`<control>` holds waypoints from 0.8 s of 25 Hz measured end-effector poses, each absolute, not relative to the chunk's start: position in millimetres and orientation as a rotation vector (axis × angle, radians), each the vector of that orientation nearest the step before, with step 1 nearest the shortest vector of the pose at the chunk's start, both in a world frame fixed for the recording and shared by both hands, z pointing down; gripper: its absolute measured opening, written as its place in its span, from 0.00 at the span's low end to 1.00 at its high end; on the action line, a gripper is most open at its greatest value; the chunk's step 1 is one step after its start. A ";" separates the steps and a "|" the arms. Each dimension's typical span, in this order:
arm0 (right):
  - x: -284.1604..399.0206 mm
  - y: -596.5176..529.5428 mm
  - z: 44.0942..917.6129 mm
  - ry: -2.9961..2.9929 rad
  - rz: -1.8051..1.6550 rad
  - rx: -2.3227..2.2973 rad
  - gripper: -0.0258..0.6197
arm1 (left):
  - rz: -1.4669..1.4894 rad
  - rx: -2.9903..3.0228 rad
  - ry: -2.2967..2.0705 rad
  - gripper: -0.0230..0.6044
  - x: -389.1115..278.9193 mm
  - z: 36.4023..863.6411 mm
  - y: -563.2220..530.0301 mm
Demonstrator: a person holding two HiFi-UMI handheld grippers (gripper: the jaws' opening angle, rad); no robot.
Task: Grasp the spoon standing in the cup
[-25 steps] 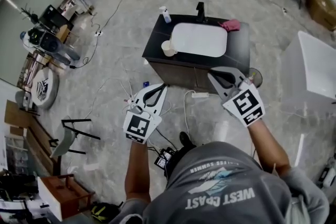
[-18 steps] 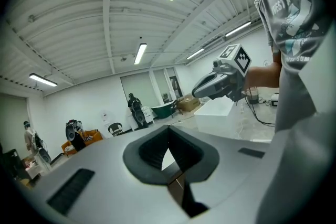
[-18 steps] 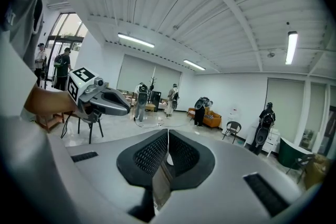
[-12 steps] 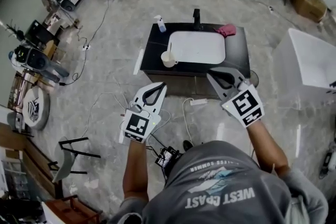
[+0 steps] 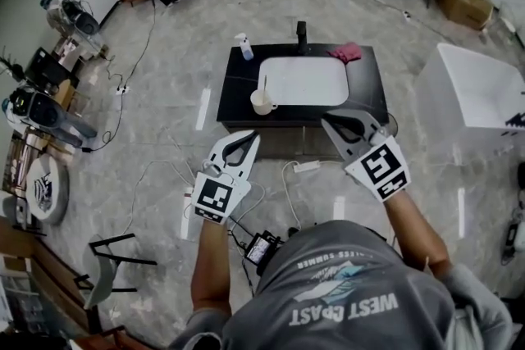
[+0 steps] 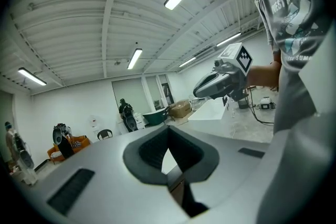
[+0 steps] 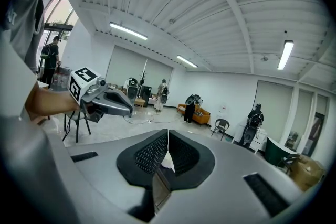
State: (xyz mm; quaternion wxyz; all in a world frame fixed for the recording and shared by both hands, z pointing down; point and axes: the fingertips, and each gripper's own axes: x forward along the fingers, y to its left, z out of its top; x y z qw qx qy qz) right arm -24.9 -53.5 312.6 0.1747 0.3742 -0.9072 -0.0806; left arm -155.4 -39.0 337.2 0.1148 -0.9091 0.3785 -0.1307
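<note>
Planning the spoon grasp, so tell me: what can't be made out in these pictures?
- Spoon in the cup: head view, too small to show its bowl or the cup's contents.
- Both gripper views: aimed away, so cup and spoon fall outside them.
- Pink item: head view, too small to identify.

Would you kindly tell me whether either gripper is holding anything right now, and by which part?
Nothing is held: the left gripper and right gripper are both shut and empty. The spoon stands untouched in the cup, ahead of them.
</note>
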 end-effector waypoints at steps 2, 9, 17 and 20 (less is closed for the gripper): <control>-27.8 -50.9 313.4 -2.563 -0.221 1.071 0.09 | -0.374 -2.675 1.096 0.03 -157.1 339.3 -39.1; -27.4 -56.5 318.4 -2.530 -0.198 1.071 0.09 | -0.357 -2.712 1.078 0.03 -155.7 345.2 -47.7; -39.9 -87.7 327.5 -2.576 -0.163 0.972 0.09 | -0.422 -2.700 1.175 0.03 -167.5 351.7 -64.2; -49.8 -106.9 331.9 -2.610 -0.165 0.892 0.09 | -0.450 -2.683 1.257 0.03 -176.3 354.8 -74.6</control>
